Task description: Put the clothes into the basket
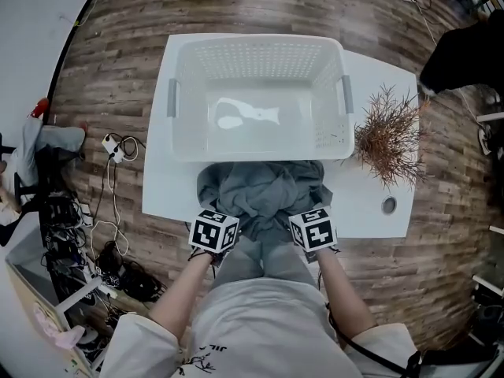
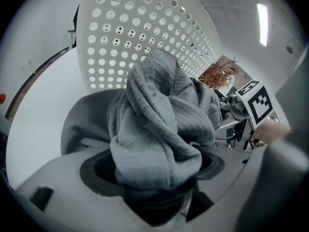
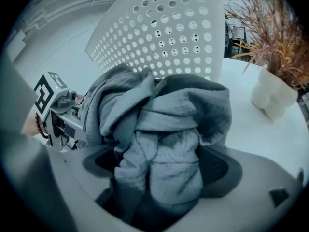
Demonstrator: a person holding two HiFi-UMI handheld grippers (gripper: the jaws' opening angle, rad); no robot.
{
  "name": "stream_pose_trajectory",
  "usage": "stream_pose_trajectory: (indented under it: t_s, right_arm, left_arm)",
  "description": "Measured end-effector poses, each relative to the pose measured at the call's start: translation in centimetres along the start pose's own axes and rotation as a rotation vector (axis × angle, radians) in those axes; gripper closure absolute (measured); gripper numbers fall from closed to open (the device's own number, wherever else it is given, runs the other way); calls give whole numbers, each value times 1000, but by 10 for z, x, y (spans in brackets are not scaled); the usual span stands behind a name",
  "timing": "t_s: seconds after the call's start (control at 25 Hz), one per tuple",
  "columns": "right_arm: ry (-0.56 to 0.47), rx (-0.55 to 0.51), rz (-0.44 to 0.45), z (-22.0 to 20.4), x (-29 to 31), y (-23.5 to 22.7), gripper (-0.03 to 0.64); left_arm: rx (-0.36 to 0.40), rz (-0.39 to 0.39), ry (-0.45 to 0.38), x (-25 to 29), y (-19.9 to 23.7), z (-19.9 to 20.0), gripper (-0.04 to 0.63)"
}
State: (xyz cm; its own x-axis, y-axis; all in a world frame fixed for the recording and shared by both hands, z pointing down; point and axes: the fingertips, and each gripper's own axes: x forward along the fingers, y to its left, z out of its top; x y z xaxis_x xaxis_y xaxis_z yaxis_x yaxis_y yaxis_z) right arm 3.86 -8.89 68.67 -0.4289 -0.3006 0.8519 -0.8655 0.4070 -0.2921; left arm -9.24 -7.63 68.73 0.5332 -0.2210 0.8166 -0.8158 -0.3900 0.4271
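Note:
A crumpled grey bundle of clothes (image 1: 264, 191) lies on the white table's (image 1: 370, 77) near edge, right in front of the white perforated basket (image 1: 257, 53); part of it hangs over the edge. My left gripper (image 1: 220, 220) is at the bundle's near left and my right gripper (image 1: 307, 217) at its near right. In the left gripper view the grey fabric (image 2: 154, 129) bulges up between the wide jaws of the left gripper (image 2: 154, 173). The right gripper view shows the same: folds of cloth (image 3: 164, 129) fill the gap of the right gripper (image 3: 161, 173). The basket has nothing in it.
A dried reddish plant (image 1: 390, 136) in a white vase (image 3: 270, 98) stands on the table right of the basket. A small round hole (image 1: 388, 205) is in the table's near right. Cables and a power strip (image 1: 118, 148) lie on the wooden floor at left.

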Motion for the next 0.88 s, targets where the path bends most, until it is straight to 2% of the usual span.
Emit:
stream_pose_trajectory:
  t_s: [0.08, 0.2, 0.32, 0.44, 0.88]
  right_arm:
    - [16, -5, 35, 0, 0, 8, 133]
    - [17, 0, 120, 2, 1, 28, 312]
    - [-9, 7, 171, 5, -6, 41, 386]
    - [-31, 22, 208, 9, -18, 52, 408]
    - [-106, -36, 223, 14, -66, 81, 408]
  left_arm:
    - [-12, -26, 0, 2, -7, -1, 226]
    - [31, -58, -8, 3, -21, 1, 317]
    - [92, -98, -11, -3, -36, 6, 389]
    - [89, -123, -32, -16, -47, 8, 403]
    - [103, -122, -100, -65, -74, 5, 405]
